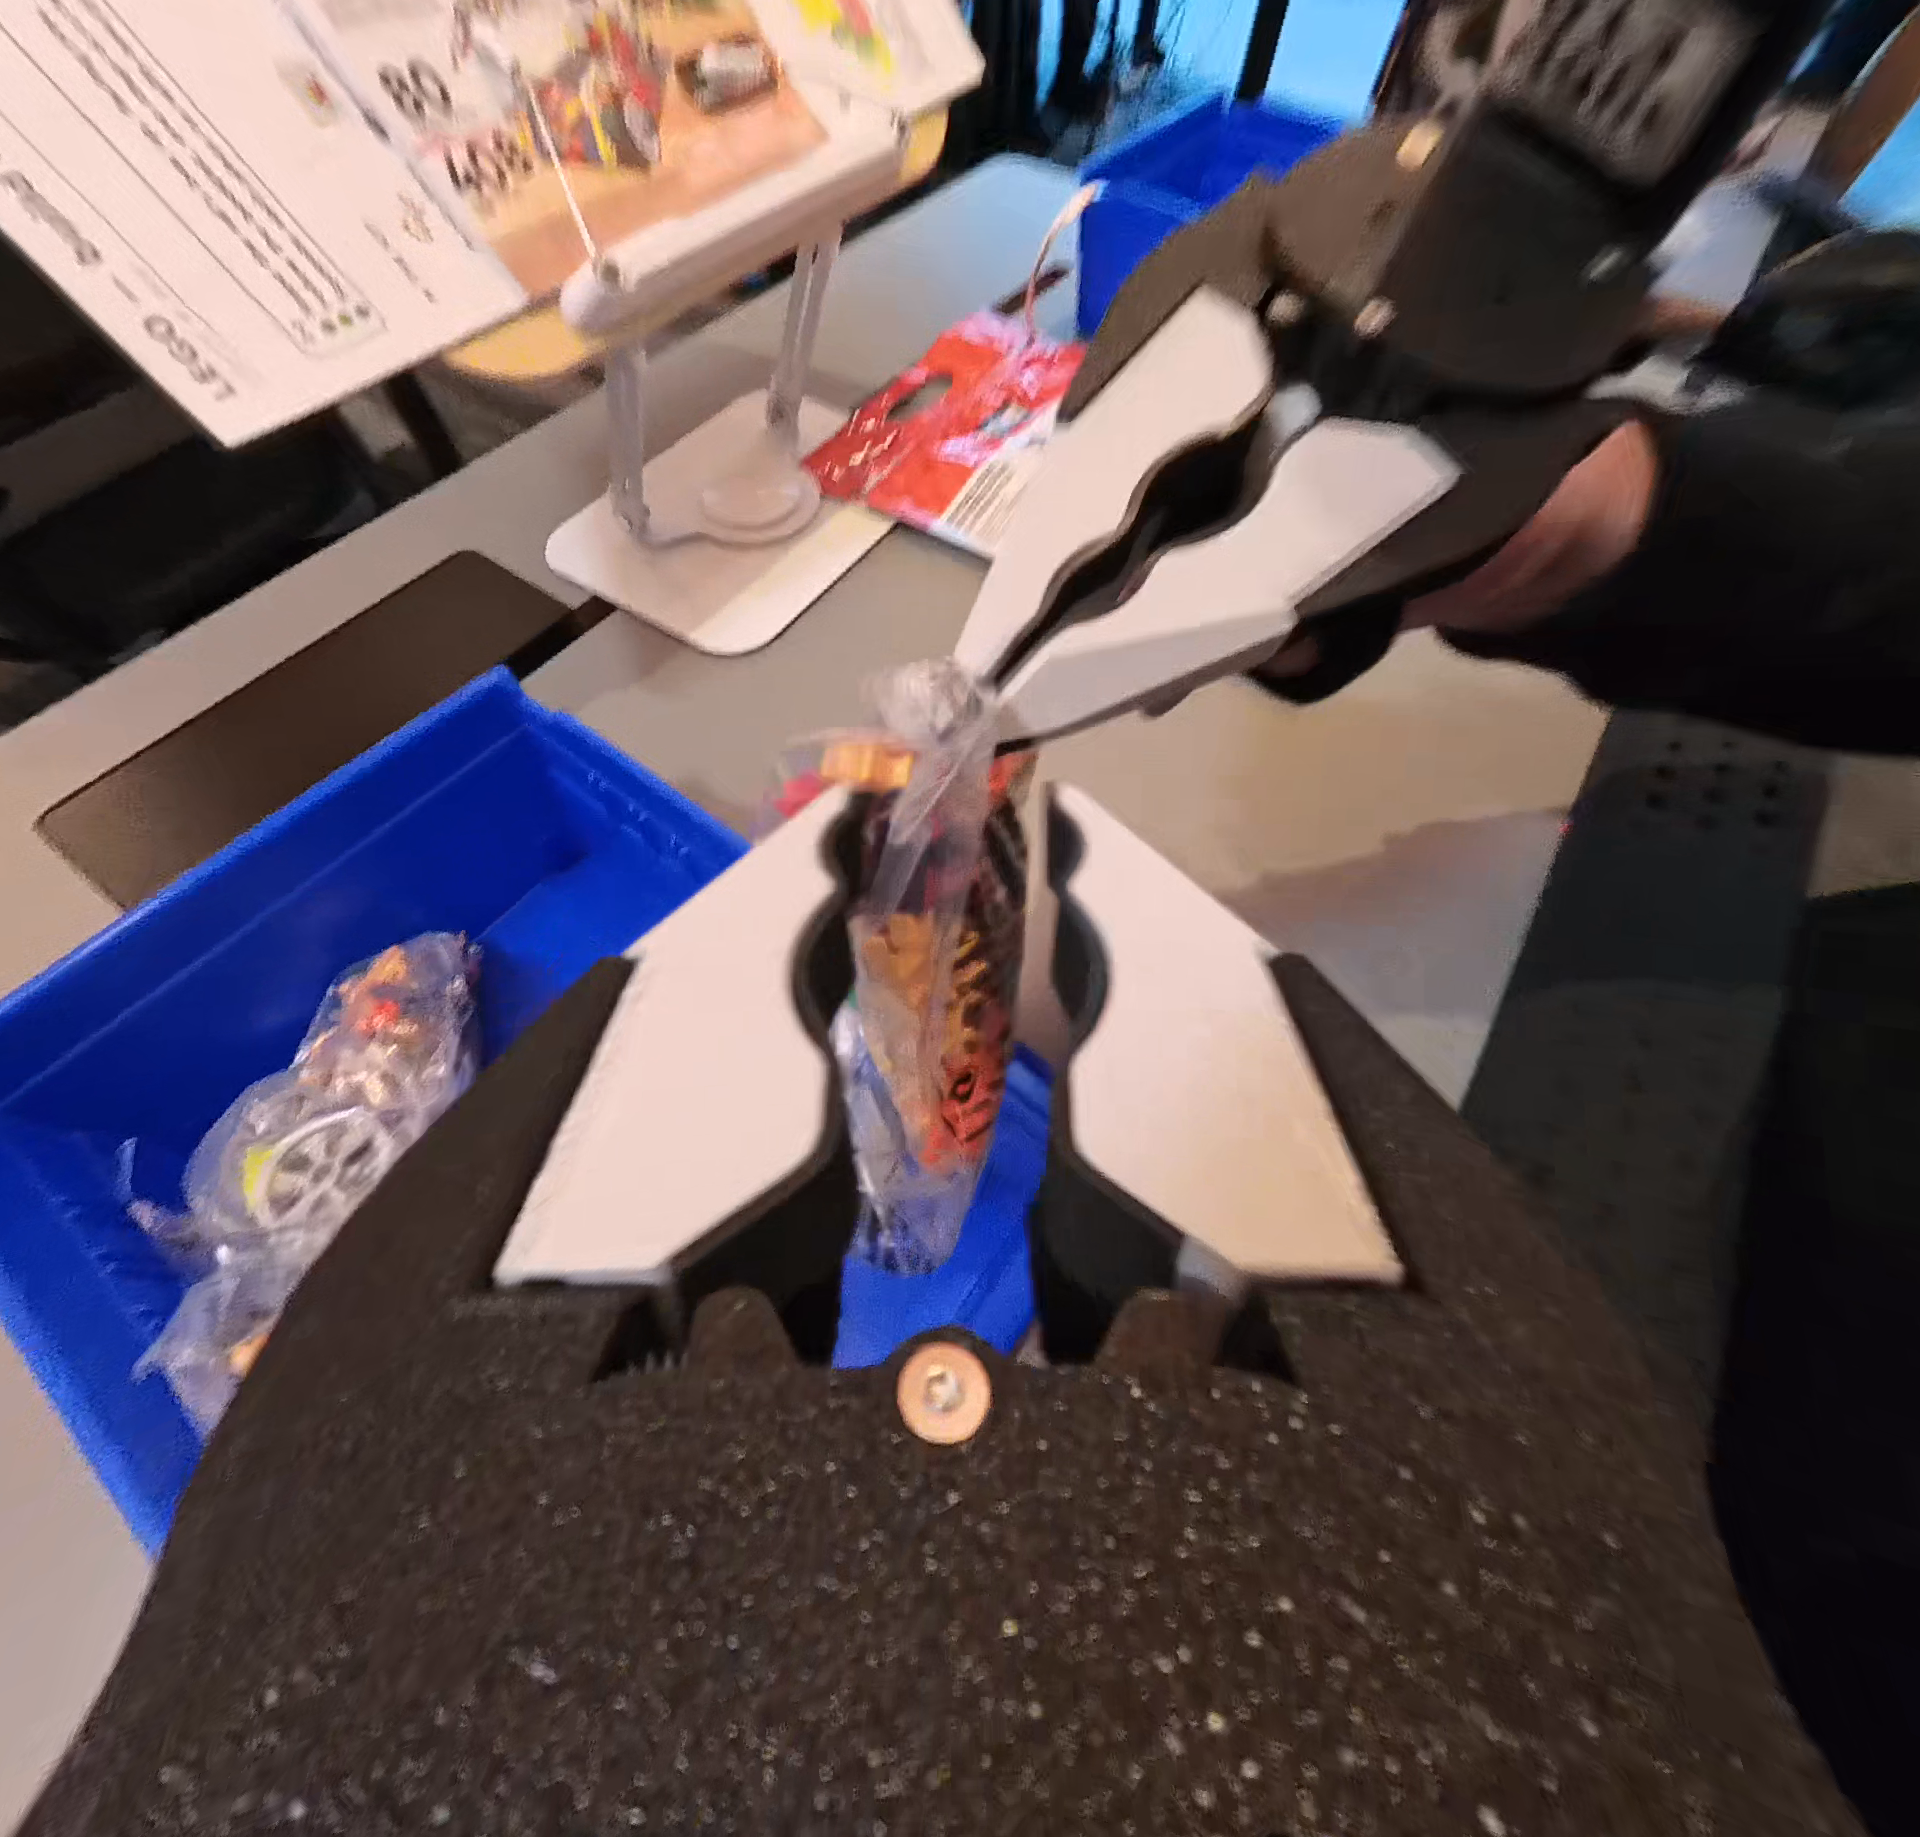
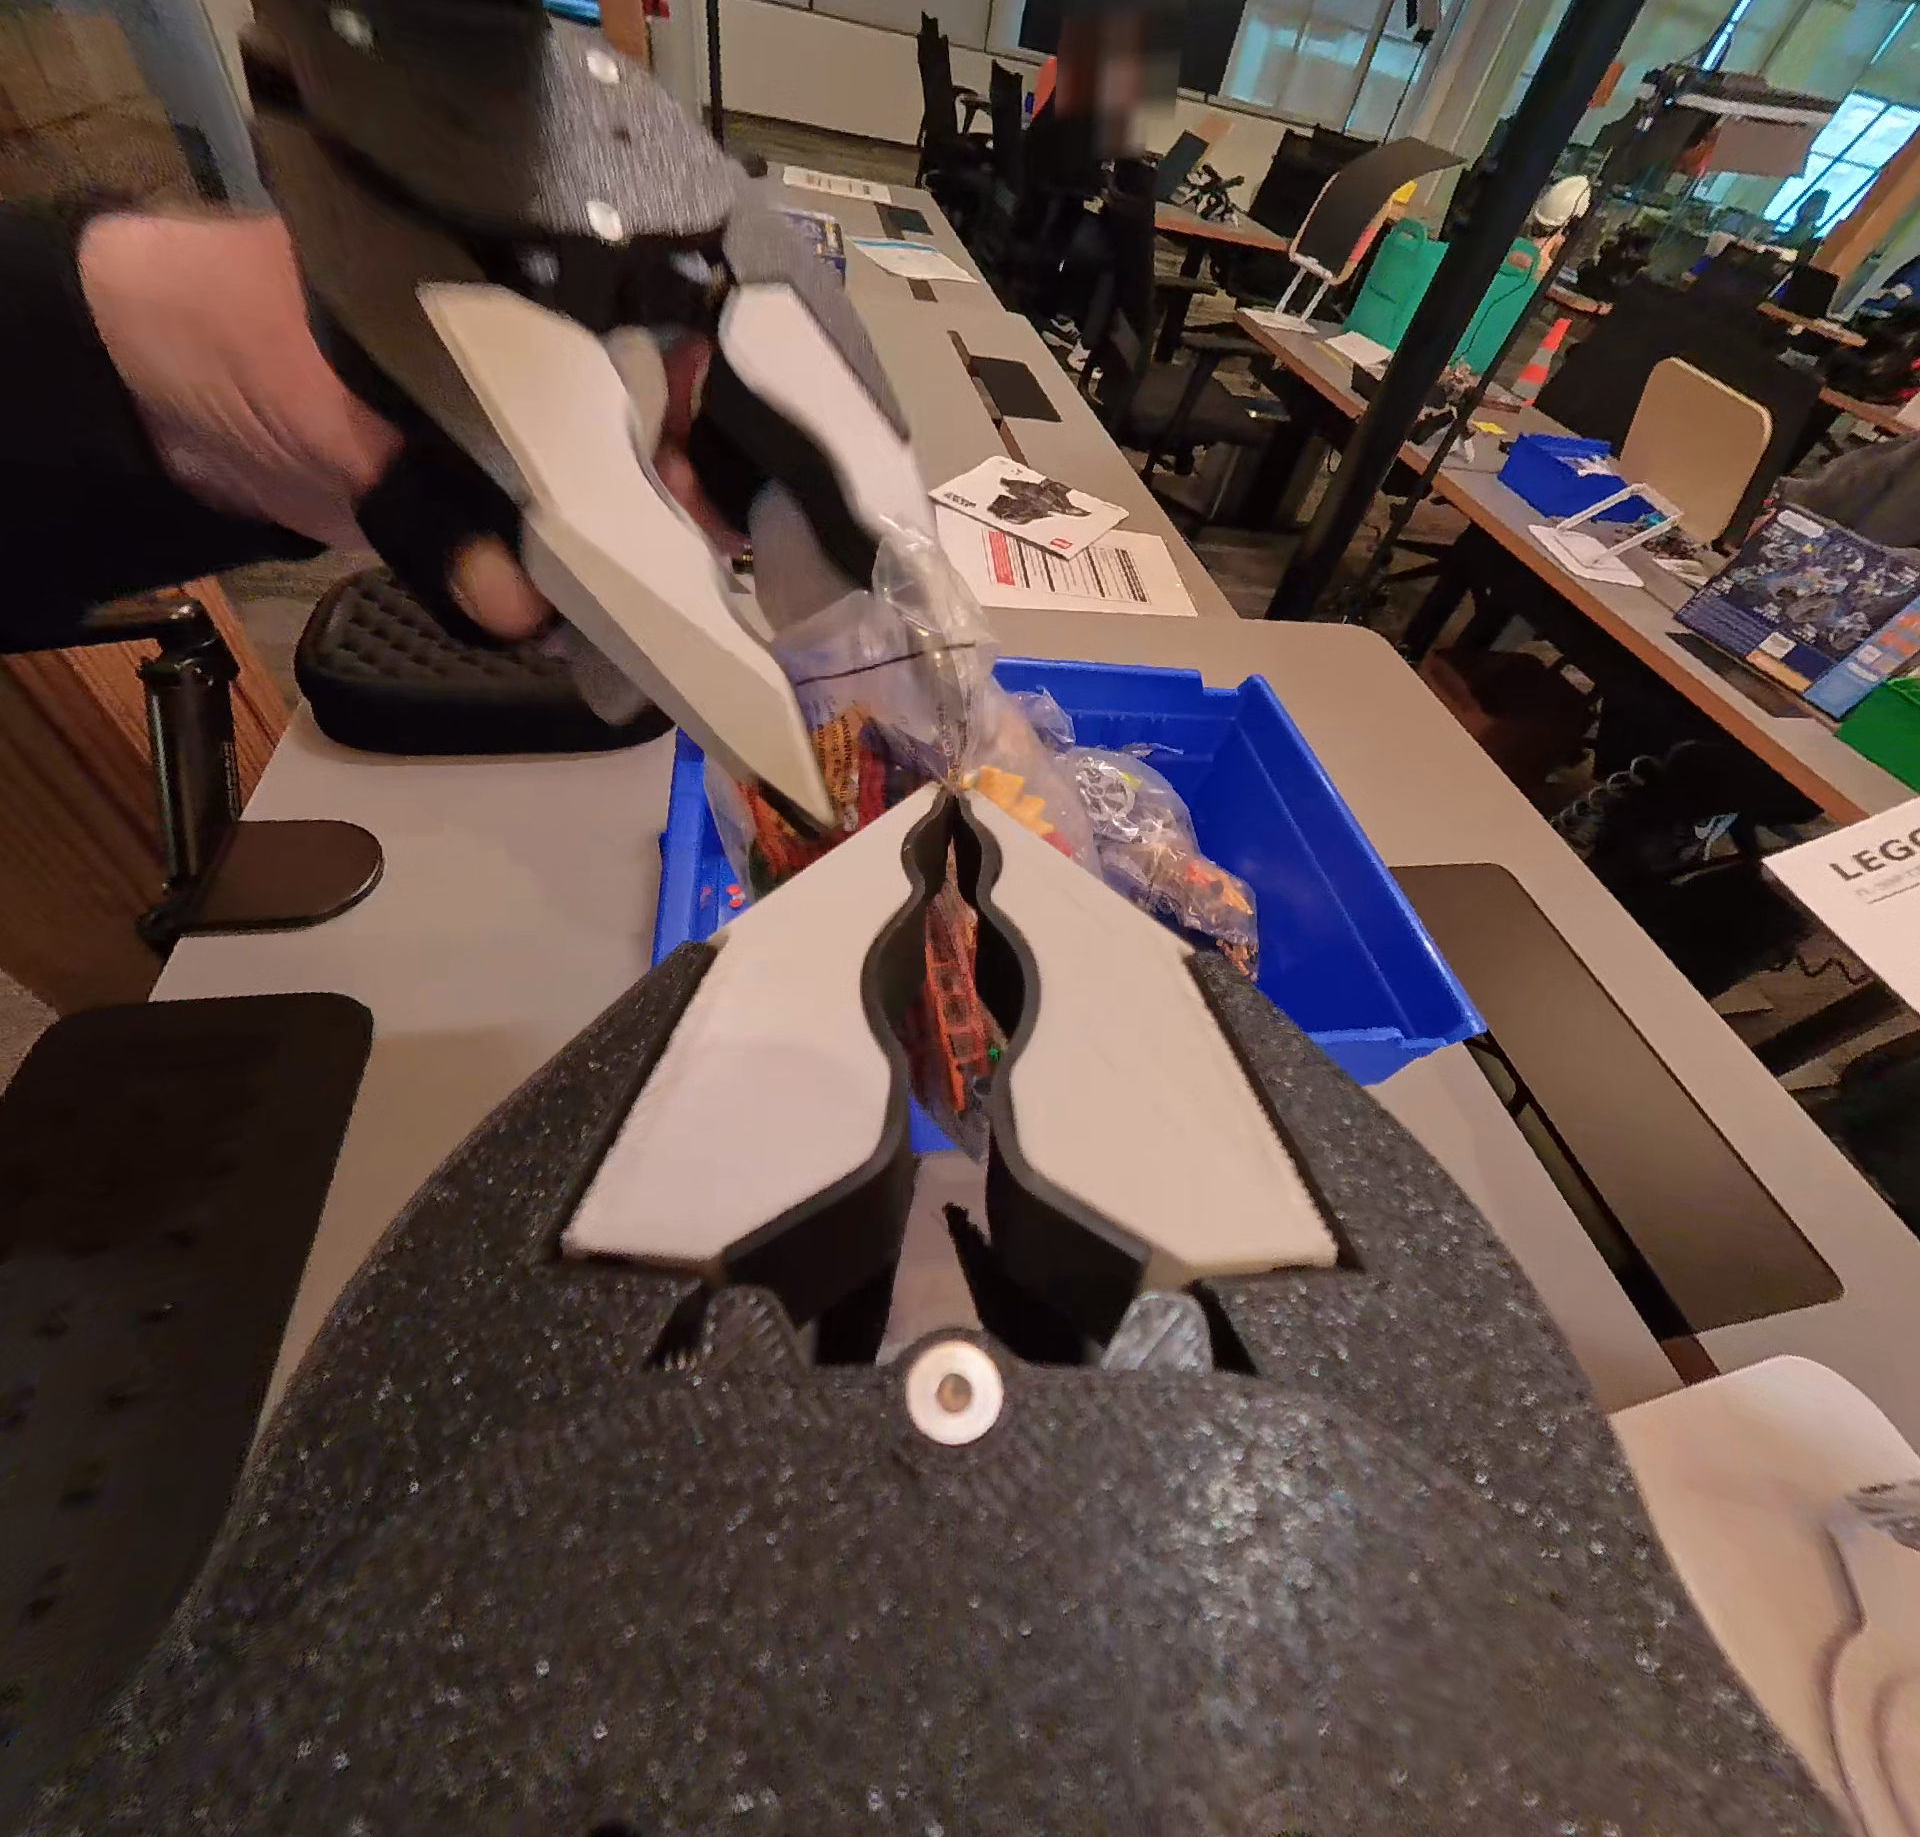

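My right gripper (image 2: pixel 951 800) is pinching the top of a clear bag of bricks (image 1: pixel 935 1018) above the blue bin (image 1: pixel 343 914) — my left gripper (image 1: pixel 940 800) is straddling it, fingers apart.

My left gripper (image 1: pixel 940 800), white fingers on a black speckled body, stands with fingers apart. My right gripper (image 2: pixel 951 800), of the same build, has its fingertips pinched together, angled in toward the left one's tips.
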`<control>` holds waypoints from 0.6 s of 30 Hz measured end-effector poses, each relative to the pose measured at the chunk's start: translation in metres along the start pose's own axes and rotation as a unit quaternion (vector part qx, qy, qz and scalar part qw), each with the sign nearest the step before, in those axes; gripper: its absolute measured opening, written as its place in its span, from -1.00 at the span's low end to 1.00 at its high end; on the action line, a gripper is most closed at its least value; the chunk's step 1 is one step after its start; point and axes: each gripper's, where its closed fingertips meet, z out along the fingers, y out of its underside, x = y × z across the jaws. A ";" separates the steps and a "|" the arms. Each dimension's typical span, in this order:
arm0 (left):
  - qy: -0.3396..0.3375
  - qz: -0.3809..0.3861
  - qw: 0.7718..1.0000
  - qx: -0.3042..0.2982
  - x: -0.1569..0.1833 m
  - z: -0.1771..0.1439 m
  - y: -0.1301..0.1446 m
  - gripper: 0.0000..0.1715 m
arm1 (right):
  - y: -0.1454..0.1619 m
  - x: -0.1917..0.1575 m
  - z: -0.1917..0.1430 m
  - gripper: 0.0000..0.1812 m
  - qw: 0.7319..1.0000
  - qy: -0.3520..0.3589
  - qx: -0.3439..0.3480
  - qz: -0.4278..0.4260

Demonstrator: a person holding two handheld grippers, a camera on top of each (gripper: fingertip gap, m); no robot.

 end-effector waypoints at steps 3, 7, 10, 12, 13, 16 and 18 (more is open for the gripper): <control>-0.009 -0.013 1.000 0.013 -0.004 0.009 -0.001 -0.97 | -0.002 0.010 0.000 -1.00 1.000 0.022 0.002 0.016; -0.032 -0.006 0.999 0.004 -0.008 0.017 -0.001 -0.98 | 0.005 0.021 0.008 -1.00 0.998 0.061 -0.013 0.032; -0.074 0.043 0.996 -0.033 -0.012 0.021 0.003 -0.99 | 0.011 0.027 0.016 -1.00 0.995 0.091 -0.028 0.038; -0.088 0.060 0.993 -0.056 -0.014 0.025 0.009 -0.99 | 0.018 0.031 0.024 -1.00 0.993 0.102 -0.042 0.036; -0.095 0.072 0.991 -0.066 -0.015 0.025 0.012 -0.99 | 0.021 0.032 0.027 -1.00 0.993 0.105 -0.045 0.041; -0.117 0.083 0.987 -0.075 -0.020 0.026 0.018 -0.99 | 0.027 0.036 0.039 -1.00 0.990 0.120 -0.059 0.033; -0.128 0.077 0.986 -0.073 -0.024 0.025 0.021 -1.00 | 0.029 0.037 0.047 -1.00 0.991 0.116 -0.063 0.035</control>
